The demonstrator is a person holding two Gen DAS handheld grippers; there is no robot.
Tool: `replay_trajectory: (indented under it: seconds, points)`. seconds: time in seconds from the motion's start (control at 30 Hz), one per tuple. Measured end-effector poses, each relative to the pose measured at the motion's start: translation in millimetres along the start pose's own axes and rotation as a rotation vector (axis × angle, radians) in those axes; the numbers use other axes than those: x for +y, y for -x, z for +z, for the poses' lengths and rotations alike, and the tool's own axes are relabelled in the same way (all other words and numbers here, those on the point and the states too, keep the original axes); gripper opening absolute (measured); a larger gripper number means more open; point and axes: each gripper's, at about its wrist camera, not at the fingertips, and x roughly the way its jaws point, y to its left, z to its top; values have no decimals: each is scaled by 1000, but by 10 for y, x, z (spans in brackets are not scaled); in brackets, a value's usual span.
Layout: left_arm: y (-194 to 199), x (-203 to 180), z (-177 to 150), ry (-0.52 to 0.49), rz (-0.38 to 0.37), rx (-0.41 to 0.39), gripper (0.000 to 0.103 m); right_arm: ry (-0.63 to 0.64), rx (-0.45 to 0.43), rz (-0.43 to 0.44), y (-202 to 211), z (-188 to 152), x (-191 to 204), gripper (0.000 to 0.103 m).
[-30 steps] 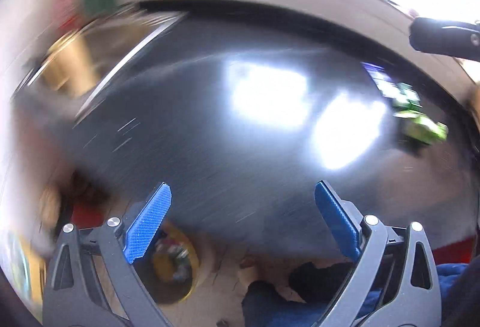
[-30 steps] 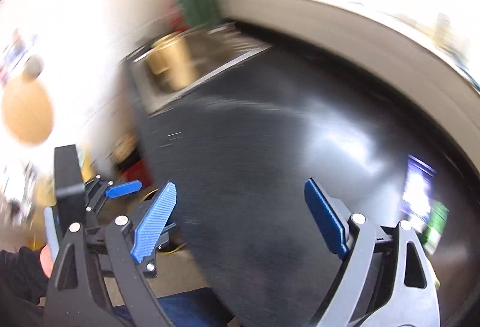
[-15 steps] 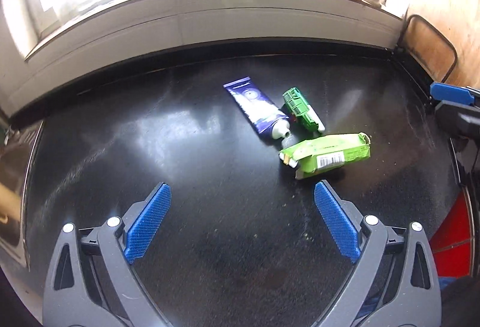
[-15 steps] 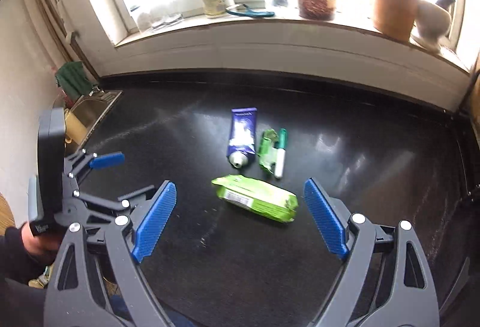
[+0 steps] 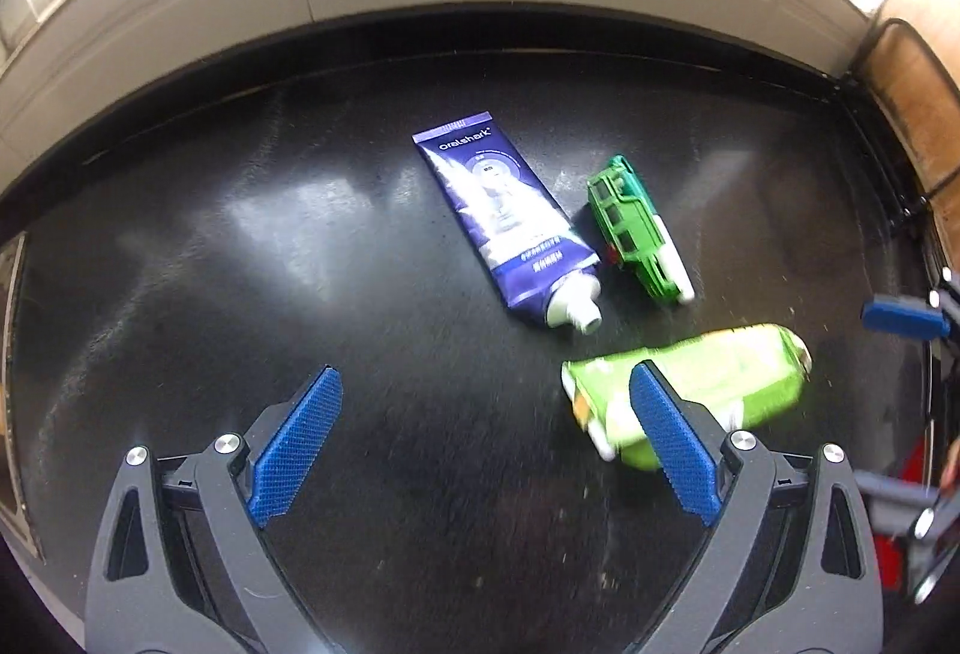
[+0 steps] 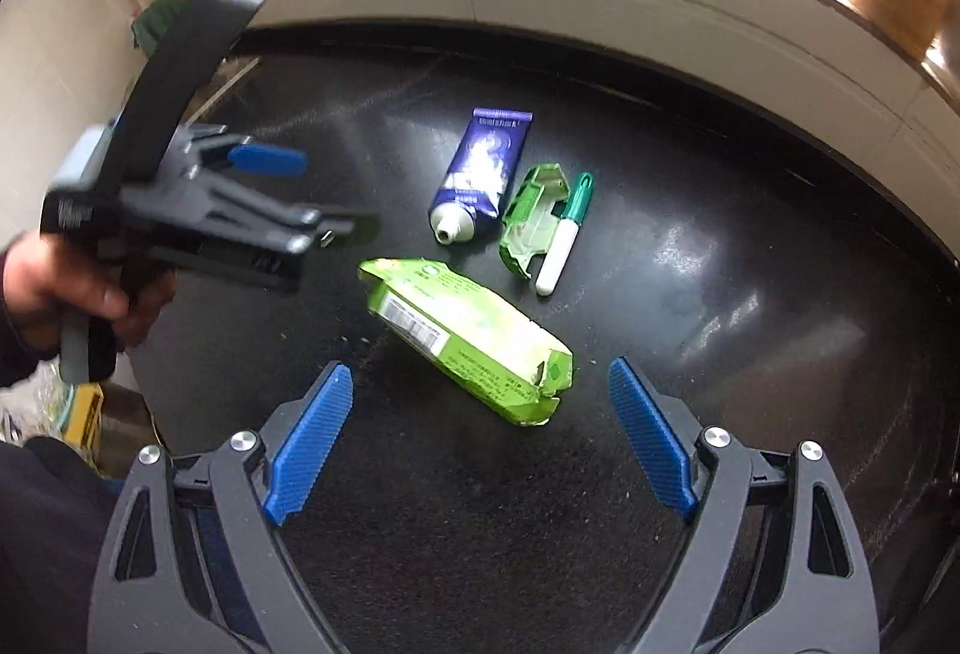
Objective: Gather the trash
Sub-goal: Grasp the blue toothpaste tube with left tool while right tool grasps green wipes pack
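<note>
Both grippers have swung from the sink end and dropped closer over the black countertop (image 6: 750,258). The left gripper (image 5: 483,450) and right gripper (image 6: 480,435) gape, holding nothing. Mid-counter lie one toothpaste tube (image 6: 483,171), one torn green packet (image 6: 531,219), one marker (image 6: 564,234), one green pouch (image 6: 465,336).
</note>
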Motion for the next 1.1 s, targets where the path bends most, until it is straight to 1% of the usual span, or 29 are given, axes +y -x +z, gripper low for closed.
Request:
replay_trajectory:
  seconds: [0.1, 0.13, 0.33, 0.43, 0.53, 0.6, 0.7, 0.77, 0.83, 0.93, 1.0, 1.03, 1.07, 1.1]
  points:
    - [-241, -10, 183, 31, 8, 50, 94, 38, 39, 14, -196, 10, -46, 84]
    - [-324, -26, 238, 34, -1, 66, 94, 52, 50, 18, -255, 16, -57, 84]
    - [-666, -53, 363, 31, 18, 130, 94, 132, 93, 58, -499, 65, -74, 84]
    - [-717, -47, 398, -11, 70, 122, 94, 166, 107, 77, -609, 78, -71, 84]
    - [-711, 76, 392, -26, 84, 134, 95, 197, 125, 98, -722, 79, -74, 84]
    - [-694, 145, 388, -31, 79, 143, 94, 227, 131, 104, -772, 66, -63, 84]
    - [-658, 176, 444, -12, 53, 132, 95, 278, 138, 113, -799, 44, -11, 84]
    - [-731, 166, 513, 11, 58, 147, 96, 305, 145, 113, -825, 37, 24, 80]
    - [-794, 117, 596, 3, 95, 128, 96, 326, 158, 101, -849, 23, 61, 66]
    - [-810, 102, 638, 16, 100, 104, 96, 343, 165, 88, -864, -12, 99, 51]
    - [-792, 99, 640, 18, 103, 87, 91, 341, 164, 92, -862, -34, 118, 47]
    - [-744, 99, 628, 12, 103, 64, 77, 342, 163, 90, -860, -48, 134, 45]
    - [-699, 73, 613, 3, 102, 51, 56, 343, 162, 89, -860, -68, 152, 45]
    - [-658, 64, 586, -2, 109, 46, 53, 341, 160, 89, -862, -77, 166, 44]
